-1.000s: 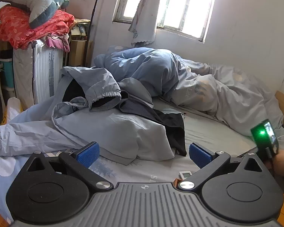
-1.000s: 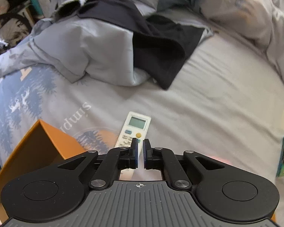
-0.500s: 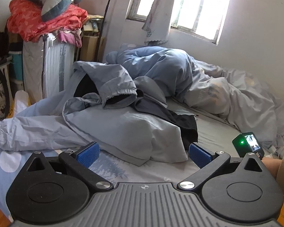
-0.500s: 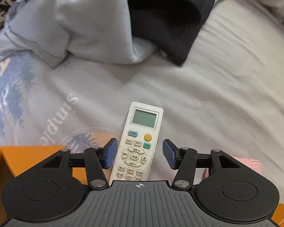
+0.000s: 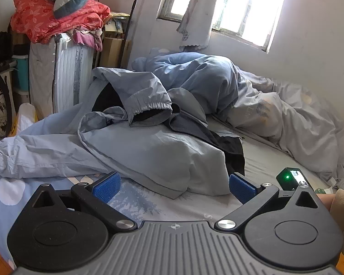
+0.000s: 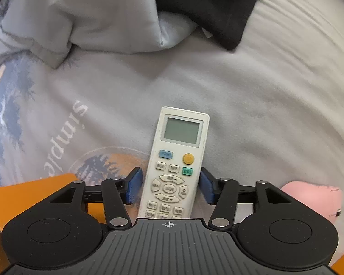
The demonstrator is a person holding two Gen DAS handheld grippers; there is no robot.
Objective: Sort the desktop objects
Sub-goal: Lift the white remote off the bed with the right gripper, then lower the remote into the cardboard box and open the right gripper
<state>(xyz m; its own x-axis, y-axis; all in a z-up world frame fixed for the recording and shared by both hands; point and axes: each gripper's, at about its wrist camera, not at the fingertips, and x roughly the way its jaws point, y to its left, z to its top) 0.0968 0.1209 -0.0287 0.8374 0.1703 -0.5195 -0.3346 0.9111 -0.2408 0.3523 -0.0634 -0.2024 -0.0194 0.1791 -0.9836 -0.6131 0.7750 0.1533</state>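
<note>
Right gripper (image 6: 170, 186) points steeply down at the bed (image 6: 275, 105), fingers (image 6: 134, 184) parted a bit wider than the remote (image 6: 176, 165) and set either side of its button half; the blue pads look just clear of its edges, contact cannot be confirmed. Remote lies flat on the sheet, lower centre of the right wrist view, screen end toward the top of the frame. Orange box (image 6: 22, 197) at lower left, pink object (image 6: 314, 197) at lower right. Left gripper (image 5: 174, 186) held level, low over the bed, looking across at the jacket (image 5: 149, 151) in mid frame; fingers (image 5: 106, 186) spread wide, nothing between them. Green-lit device (image 5: 291, 178) at right edge.
</note>
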